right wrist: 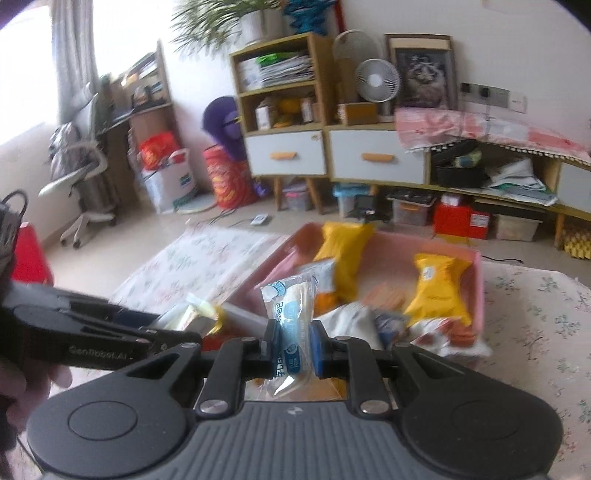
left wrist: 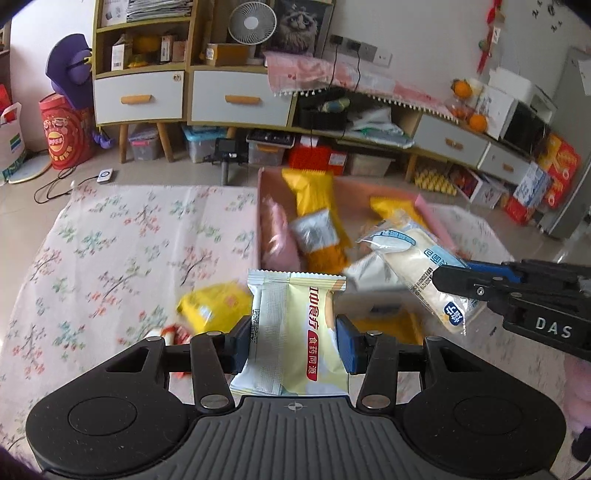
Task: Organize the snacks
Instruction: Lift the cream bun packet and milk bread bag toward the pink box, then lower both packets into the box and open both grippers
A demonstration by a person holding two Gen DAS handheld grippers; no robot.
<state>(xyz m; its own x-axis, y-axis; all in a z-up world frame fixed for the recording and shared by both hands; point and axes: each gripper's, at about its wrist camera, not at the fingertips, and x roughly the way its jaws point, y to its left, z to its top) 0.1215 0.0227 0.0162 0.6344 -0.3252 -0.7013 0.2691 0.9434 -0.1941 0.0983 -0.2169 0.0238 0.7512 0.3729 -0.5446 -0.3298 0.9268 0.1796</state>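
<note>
A pale yellow biscuit packet [left wrist: 295, 332] with red Chinese lettering stands upright between the fingers of the left gripper [left wrist: 295, 341], which pinches it from both sides. Ahead and to the right of that gripper, a clear-wrapped bread roll [left wrist: 421, 266] with blue print hangs tilted, pinched at its lower end by the right gripper [left wrist: 448, 282]. In the right wrist view the same bread roll [right wrist: 293, 325] stands upright between that gripper's [right wrist: 293, 345] fingers, which are pressed against its sides.

Just beyond both grippers sits a pink box [right wrist: 476, 291] holding yellow snack bags [right wrist: 437, 291], a pink packet [left wrist: 277, 236] and a silver-backed packet [left wrist: 316, 230]. To the left of the left gripper, a yellow packet [left wrist: 212, 306] and a small red-and-white wrapper [left wrist: 173, 332] lie on the floral cloth [left wrist: 122, 251] covering the worktop. Further ahead stand a low cabinet with grey drawers [left wrist: 236, 98] and a white desk fan [left wrist: 252, 23].
</note>
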